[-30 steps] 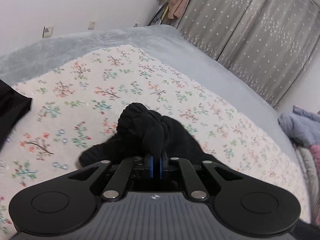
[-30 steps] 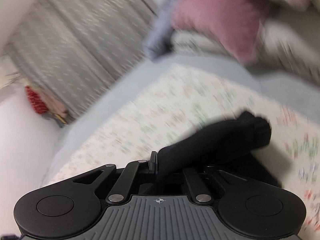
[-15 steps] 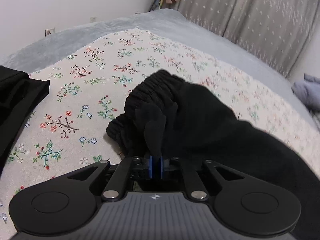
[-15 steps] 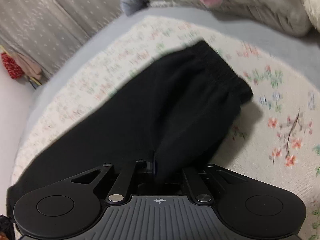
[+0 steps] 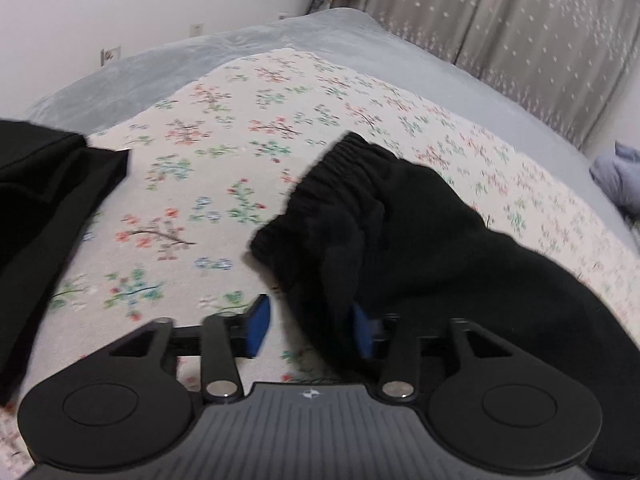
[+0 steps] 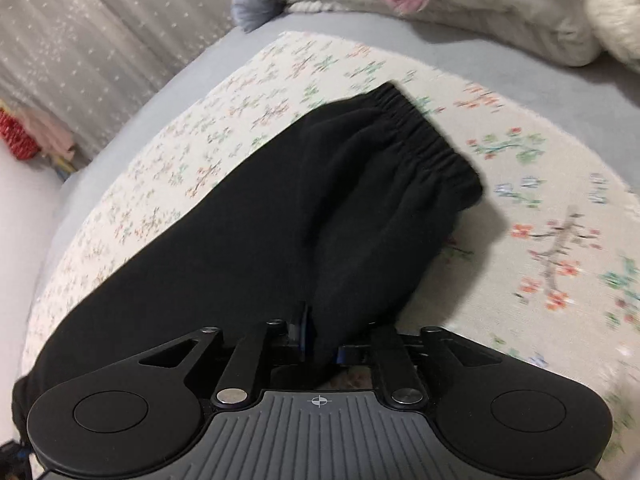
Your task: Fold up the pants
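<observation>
Black pants [image 5: 400, 232] lie on the floral sheet [image 5: 224, 168], their gathered elastic band [image 5: 340, 176] toward the far side. My left gripper [image 5: 310, 328] is open, its blue pads [image 5: 258, 326] apart, with a fold of the fabric lying loose between them. In the right wrist view the pants [image 6: 248, 240] stretch away to the left, the elastic band [image 6: 424, 136] at the far right. My right gripper [image 6: 322, 340] has its jaws slightly parted around a fold of the pants.
Another black garment [image 5: 44, 200] lies at the left. A grey blanket [image 5: 160, 72] borders the sheet. Curtains [image 5: 520, 32] hang behind. Pillows and bedding [image 6: 460, 4] are piled at the bed's far end.
My left gripper has opened and let go of the pants. My right gripper's jaws have parted a little. The pants have come down and spread flat on the sheet.
</observation>
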